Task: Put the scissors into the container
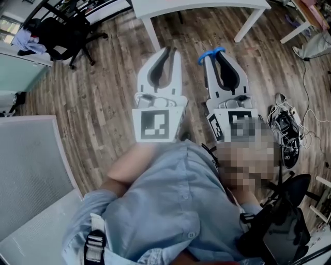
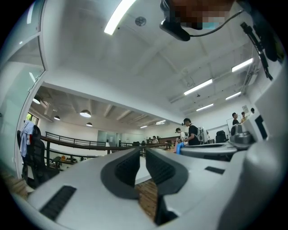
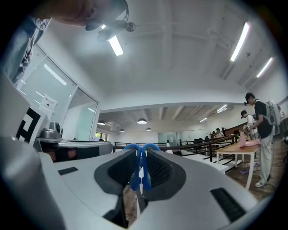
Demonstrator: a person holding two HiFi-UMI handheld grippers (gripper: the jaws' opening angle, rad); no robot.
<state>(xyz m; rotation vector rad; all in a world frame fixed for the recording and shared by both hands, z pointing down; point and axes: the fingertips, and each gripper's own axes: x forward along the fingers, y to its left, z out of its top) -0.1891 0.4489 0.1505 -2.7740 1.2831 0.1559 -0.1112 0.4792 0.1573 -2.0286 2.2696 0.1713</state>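
The scissors [image 3: 140, 167] are in my right gripper [image 3: 141, 152]. Their two blue handle loops stand upright between the dark pads and are pinched from both sides, with the tops of the loops poking just past the jaw tips. From my head camera I see the same blue arch [image 1: 211, 52] at the far end of that gripper [image 1: 217, 58]. I cannot make out the blades in any view, so I judge they run back between the jaws towards me. My left gripper [image 1: 167, 50] is held just beside the right one. Its jaws are drawn together at the tips with nothing between them, and its own camera shows only a sliver of wood through the slit lower down [image 2: 142, 150]. Both tools are raised and pointing out over the plank floor [image 1: 103, 93], not over any work surface. The nearest furniture is a white table [image 1: 196, 6] ahead of me, with a black office chair [image 1: 67, 31] off to my left and a tangle of cables [image 1: 287, 129] on the floor to my right. The right gripper's camera looks out level across a big open room, where a person with a backpack [image 3: 263, 130] stands by another table [image 3: 234, 150] far off. As for progress, I reckon the pick-up is done and the grip looks firm. No view shows the container, so finding it, carrying the scissors over, lowering them in and letting go are all left to do.
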